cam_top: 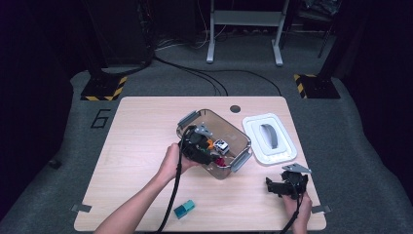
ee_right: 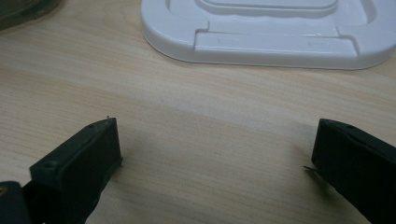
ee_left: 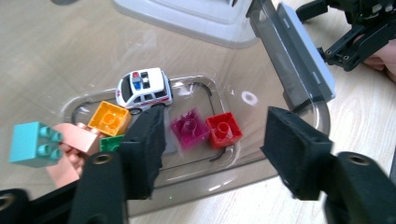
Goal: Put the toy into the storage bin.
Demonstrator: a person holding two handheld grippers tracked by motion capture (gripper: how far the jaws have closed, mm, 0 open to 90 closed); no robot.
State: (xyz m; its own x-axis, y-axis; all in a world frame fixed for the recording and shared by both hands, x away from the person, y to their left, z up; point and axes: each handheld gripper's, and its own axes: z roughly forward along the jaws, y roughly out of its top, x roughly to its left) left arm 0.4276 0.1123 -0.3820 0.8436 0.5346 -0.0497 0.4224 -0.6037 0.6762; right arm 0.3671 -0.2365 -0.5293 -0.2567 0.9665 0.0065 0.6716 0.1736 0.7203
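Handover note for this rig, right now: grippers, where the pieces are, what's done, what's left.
Left gripper: open, poised over the clear bin, nothing between its pads.
Right gripper: open and empty, low over bare table near the white lid.
In the bin: toy police car, orange brick, magenta brick, red brick, green brick, and a teal-and-pink brick piece at the wall.
Lid lies off, to the right of the bin.
Left, probably: teal block on the table near the person's edge goes in, then lid on.
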